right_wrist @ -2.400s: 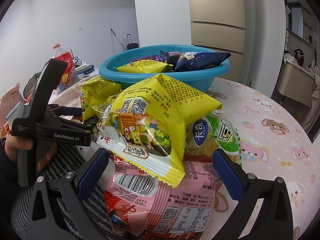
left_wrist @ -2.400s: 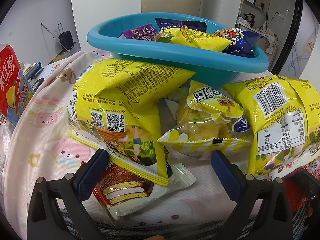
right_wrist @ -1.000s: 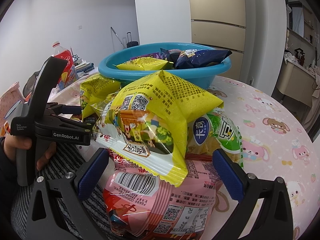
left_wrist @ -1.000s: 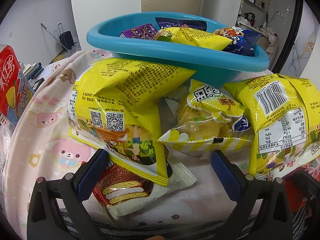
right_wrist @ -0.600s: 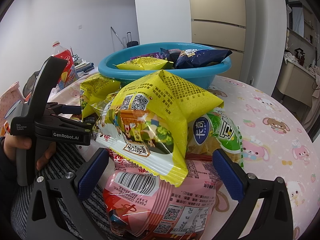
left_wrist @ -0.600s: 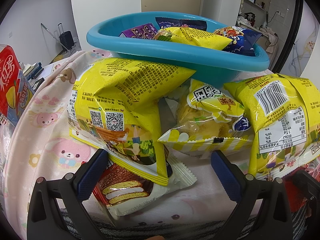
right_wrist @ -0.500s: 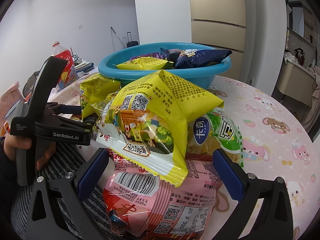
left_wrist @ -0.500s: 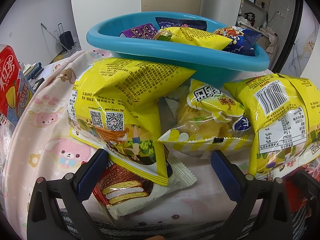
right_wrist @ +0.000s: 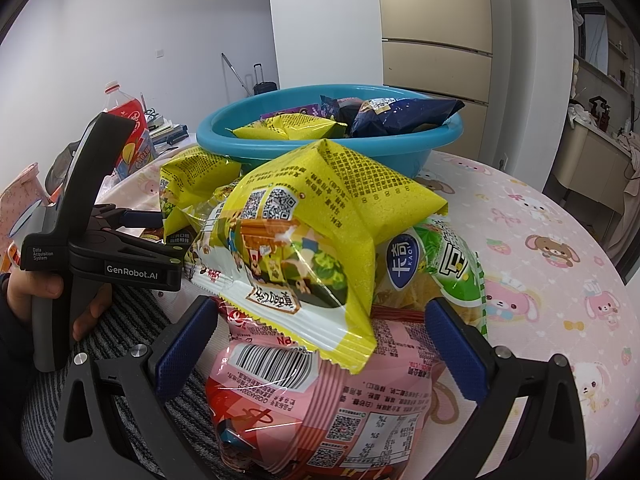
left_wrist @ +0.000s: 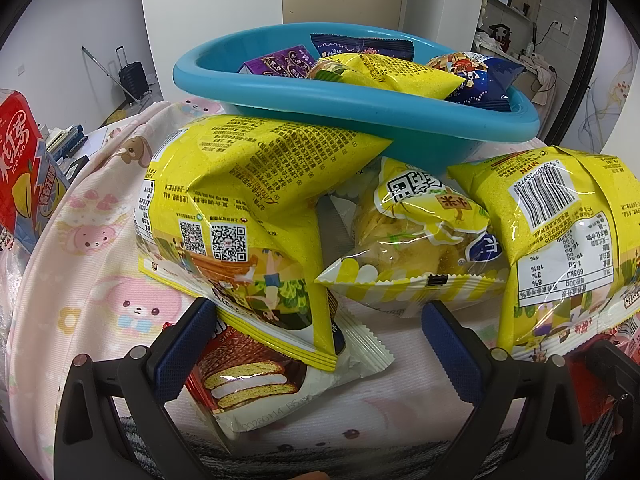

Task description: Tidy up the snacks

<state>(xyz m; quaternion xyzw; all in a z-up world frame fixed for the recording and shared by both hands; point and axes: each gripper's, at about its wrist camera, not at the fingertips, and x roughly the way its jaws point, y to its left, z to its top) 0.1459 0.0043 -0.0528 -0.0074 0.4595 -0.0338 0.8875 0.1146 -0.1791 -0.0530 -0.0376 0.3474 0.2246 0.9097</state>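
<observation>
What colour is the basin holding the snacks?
Teal blue basin, plain with no pattern. It shows best in the right wrist view.

Between the left gripper's [left_wrist: 320, 346] spread fingers lies a chocolate pie packet [left_wrist: 256, 380], its far end under a chip bag [left_wrist: 240, 208] just ahead of the left finger. Ahead of the right finger sits a clear-window snack bag [left_wrist: 416, 248], another chip bag [left_wrist: 560, 240] to its right. Behind all stands the basin [left_wrist: 360, 104], packets inside. Between the right gripper's [right_wrist: 320, 348] fingers lies a striped bag [right_wrist: 320, 408], a chip bag [right_wrist: 320, 236] on top.
</observation>
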